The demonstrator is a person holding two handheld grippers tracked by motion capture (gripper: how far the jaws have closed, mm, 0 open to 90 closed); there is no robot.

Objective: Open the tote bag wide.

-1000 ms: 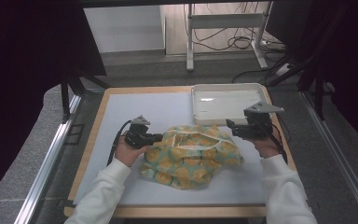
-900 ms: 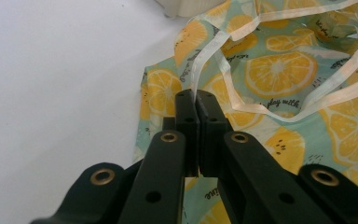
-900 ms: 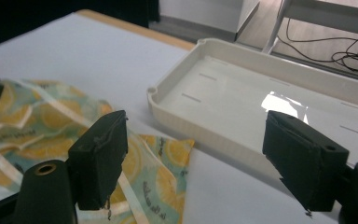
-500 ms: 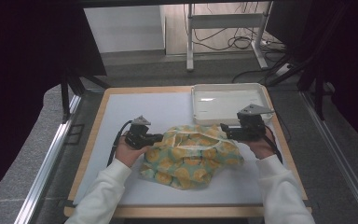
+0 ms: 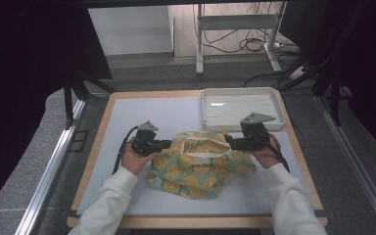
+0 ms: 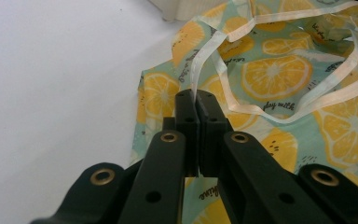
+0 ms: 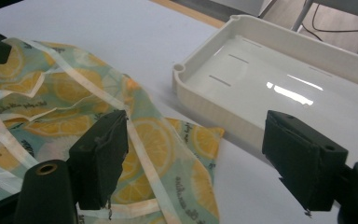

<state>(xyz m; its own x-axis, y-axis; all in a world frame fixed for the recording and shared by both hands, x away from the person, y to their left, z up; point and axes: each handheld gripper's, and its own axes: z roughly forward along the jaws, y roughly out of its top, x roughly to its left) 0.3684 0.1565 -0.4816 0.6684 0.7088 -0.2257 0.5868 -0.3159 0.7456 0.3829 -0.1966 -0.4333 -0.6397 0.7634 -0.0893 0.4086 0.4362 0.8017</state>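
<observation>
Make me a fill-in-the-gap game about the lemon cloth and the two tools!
The cloth is printed with slices of ____.
The left tool is shut on a pale ____ of the cloth.
The right tool has its jaws ____.
Beyond the cloth sits a white ____, with nothing in it.

Missing words: lemon; strap; open; tray
</observation>
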